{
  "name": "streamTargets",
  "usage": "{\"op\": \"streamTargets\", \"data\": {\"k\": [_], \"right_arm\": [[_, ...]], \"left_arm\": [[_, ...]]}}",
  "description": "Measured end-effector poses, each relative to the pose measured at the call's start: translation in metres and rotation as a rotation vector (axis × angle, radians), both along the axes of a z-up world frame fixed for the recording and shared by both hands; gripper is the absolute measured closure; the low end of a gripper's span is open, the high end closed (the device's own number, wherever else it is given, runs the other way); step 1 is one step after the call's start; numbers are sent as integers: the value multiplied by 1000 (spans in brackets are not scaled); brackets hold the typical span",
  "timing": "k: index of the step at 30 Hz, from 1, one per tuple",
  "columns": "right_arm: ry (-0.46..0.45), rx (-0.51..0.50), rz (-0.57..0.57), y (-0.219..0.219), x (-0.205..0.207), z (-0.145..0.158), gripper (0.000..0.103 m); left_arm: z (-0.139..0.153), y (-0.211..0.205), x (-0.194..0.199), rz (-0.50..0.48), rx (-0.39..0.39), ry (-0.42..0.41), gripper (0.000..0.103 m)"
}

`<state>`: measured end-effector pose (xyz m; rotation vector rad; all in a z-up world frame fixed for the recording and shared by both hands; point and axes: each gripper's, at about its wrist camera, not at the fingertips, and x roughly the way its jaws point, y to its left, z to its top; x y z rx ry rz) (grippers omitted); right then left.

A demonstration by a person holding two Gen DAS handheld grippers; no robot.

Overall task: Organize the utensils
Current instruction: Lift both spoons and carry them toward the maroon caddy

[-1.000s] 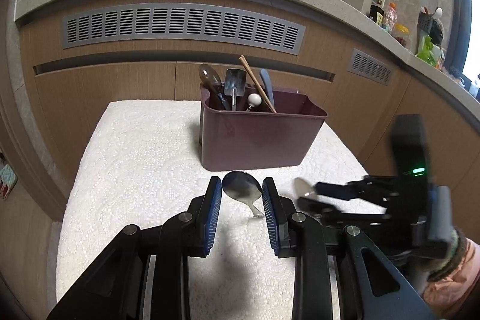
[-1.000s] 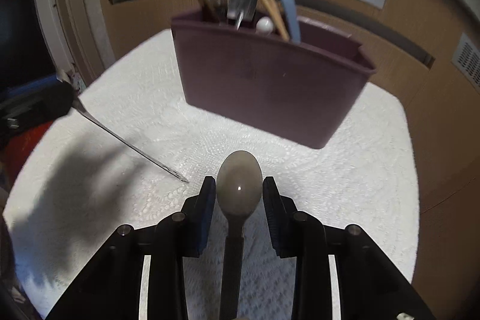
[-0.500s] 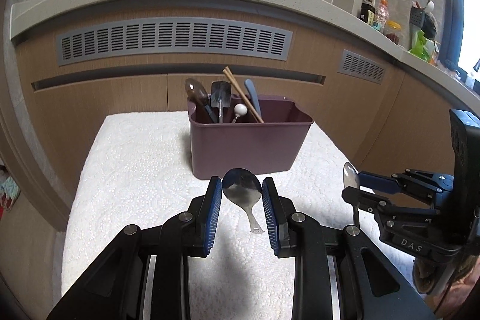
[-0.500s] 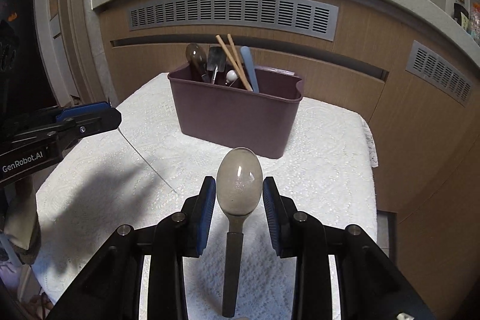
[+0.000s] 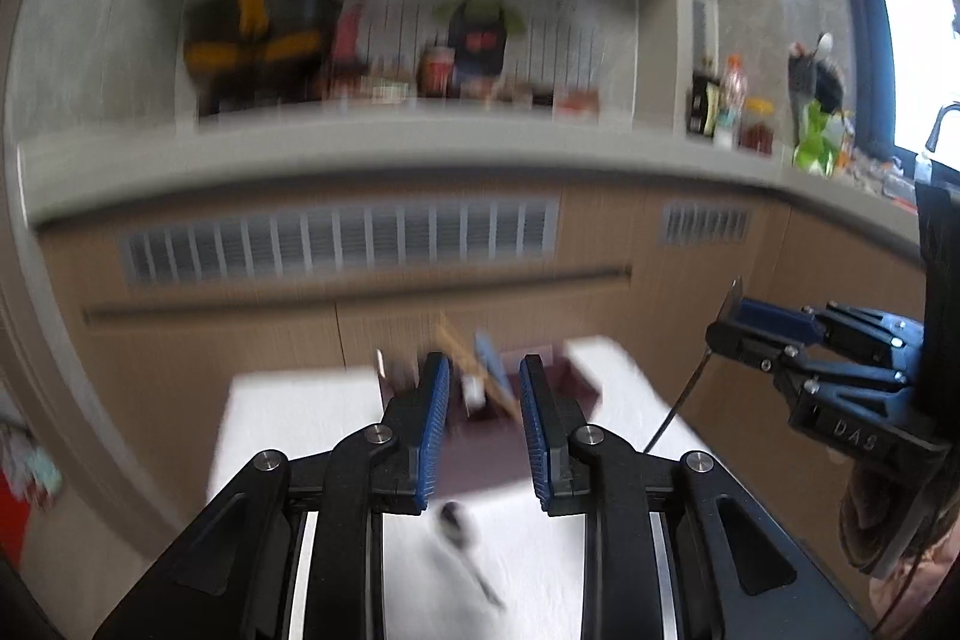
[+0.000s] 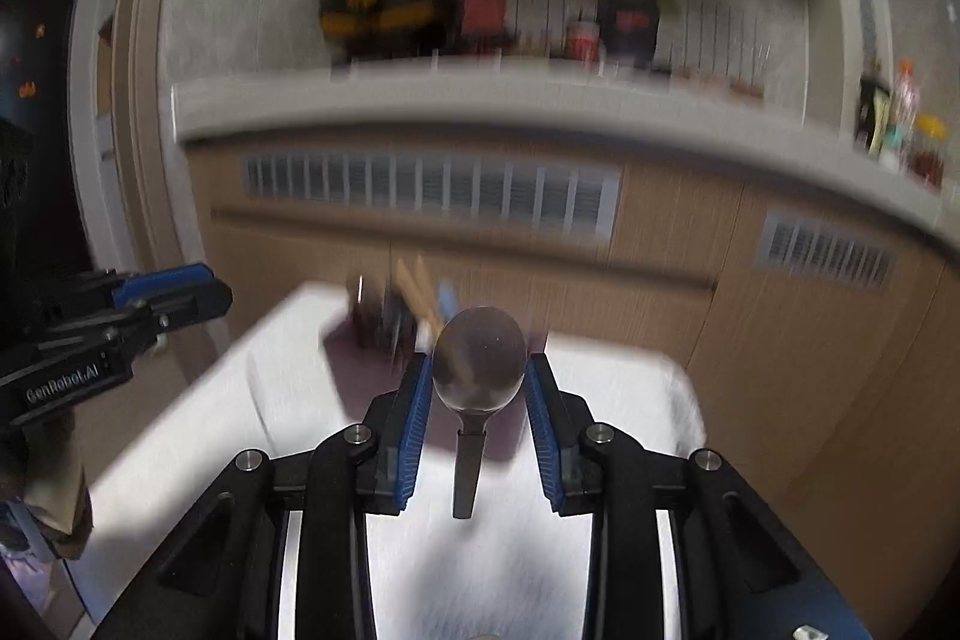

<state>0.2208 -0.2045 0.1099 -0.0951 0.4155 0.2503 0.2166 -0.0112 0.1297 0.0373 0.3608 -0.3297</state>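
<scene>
Both views are blurred by motion. My right gripper (image 6: 479,370) is shut on a metal spoon (image 6: 479,367), bowl up between the blue pads, handle hanging down. It also shows in the left wrist view (image 5: 735,322) with the thin handle hanging below. My left gripper (image 5: 483,400) is open and empty, high above the table. A second metal spoon (image 5: 459,526) lies on the white cloth below its jaws. The maroon utensil caddy (image 5: 540,388) holds chopsticks and several utensils; it also shows in the right wrist view (image 6: 366,358).
The white cloth-covered table (image 6: 600,388) stands in front of wooden cabinets with vent grilles (image 5: 336,244). A grey counter (image 5: 420,148) above carries bottles and jars. The left gripper shows at the left edge of the right wrist view (image 6: 174,292).
Both grippers have risen and tilted upward. The left gripper has let go of its spoon, which now lies on the cloth. The right gripper still holds its spoon.
</scene>
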Motion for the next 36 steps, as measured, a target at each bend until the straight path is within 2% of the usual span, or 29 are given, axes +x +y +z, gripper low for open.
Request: {"op": "streamTargets", "data": {"k": [2, 4, 6, 8, 10, 12, 13, 16, 18, 21, 24, 26, 28, 36], "right_arm": [[-59, 5, -6, -1, 4, 25, 74], [-98, 16, -10, -2, 8, 44, 74], [-124, 15, -13, -2, 11, 54, 74], [-138, 0, -18, -1, 11, 53, 74], [-124, -12, -14, 2, 11, 47, 74], [-104, -16, -15, 2, 12, 39, 74], [-91, -15, -12, 2, 13, 34, 74], [-56, -14, 0, 2, 10, 20, 74], [-39, -15, 5, 1, 8, 12, 74], [-25, -15, 13, -1, 5, 2, 74], [-15, -15, 12, -3, 2, -6, 74], [-5, -16, 8, -7, 1, -11, 74], [2, -19, 0, -10, 1, -16, 74], [30, -13, -24, -20, 3, -28, 74]], "left_arm": [[19, 1, 8, 5, -4, -39, 78], [27, 5, 17, 5, -17, -36, 78], [21, 12, 24, 22, -7, -23, 78], [5, 21, 32, 45, -4, 25, 77], [-13, 26, 41, 68, -2, 108, 76], [-44, 41, 59, 125, -20, 237, 75], [-60, 50, 68, 157, -41, 311, 71], [-109, 74, 92, 232, -118, 532, 62], [-148, 94, 109, 290, -193, 696, 62], [-189, 113, 127, 363, -295, 842, 62], [-208, 113, 143, 408, -327, 886, 62], [-206, 103, 149, 416, -293, 859, 60], [-207, 90, 158, 392, -268, 869, 60], [-209, 48, 176, 362, 4, 785, 59]]}}
